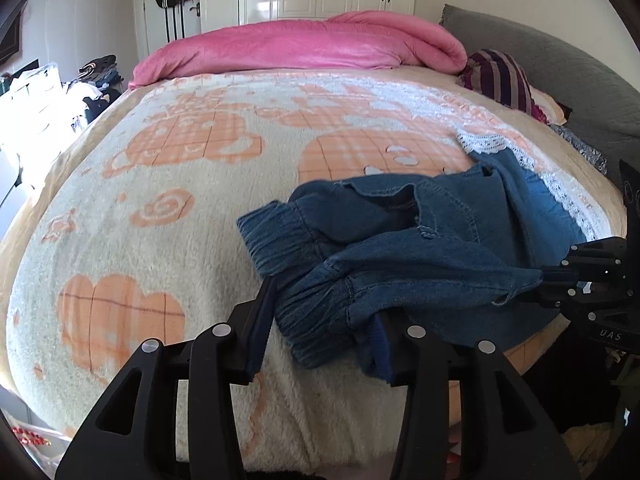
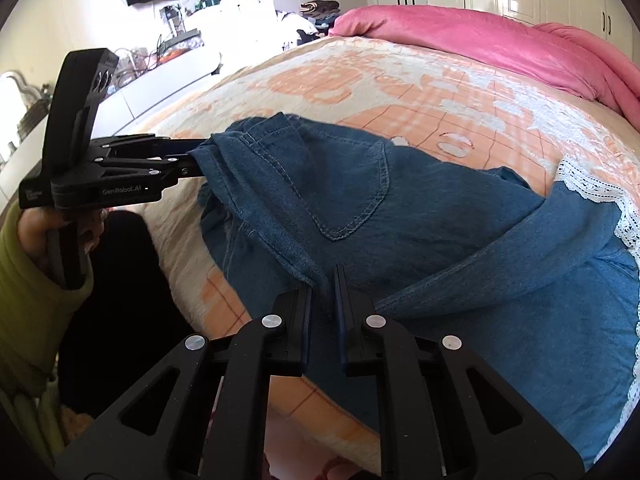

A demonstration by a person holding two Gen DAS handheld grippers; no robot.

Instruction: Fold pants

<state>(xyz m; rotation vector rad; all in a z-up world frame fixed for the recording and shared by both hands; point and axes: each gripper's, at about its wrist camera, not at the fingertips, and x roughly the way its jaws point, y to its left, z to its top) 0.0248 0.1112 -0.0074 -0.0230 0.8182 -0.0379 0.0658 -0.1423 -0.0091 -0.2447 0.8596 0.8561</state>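
Dark blue denim pants (image 1: 400, 240) with an elastic waistband lie bunched on the near right of the bed; their back pocket (image 2: 352, 200) faces up. My left gripper (image 1: 326, 300) stands open with the waistband loose between its fingers and draped over the right finger (image 1: 384, 344). From the side, the left gripper (image 2: 196, 160) reaches into the cloth's left edge. My right gripper (image 2: 323, 284) is shut on a fold of the denim near the bed's front edge. In the left wrist view the right gripper (image 1: 548, 276) pinches the cloth's right end.
An orange-and-cream blanket (image 1: 180, 200) covers the bed. Lighter blue cloth with white lace trim (image 2: 560, 280) lies beside the pants. A pink duvet (image 1: 304, 46), striped cloth (image 1: 500, 76) and grey headboard (image 1: 560, 72) are at the far end. A hand in a green sleeve (image 2: 36, 272) holds the left gripper.
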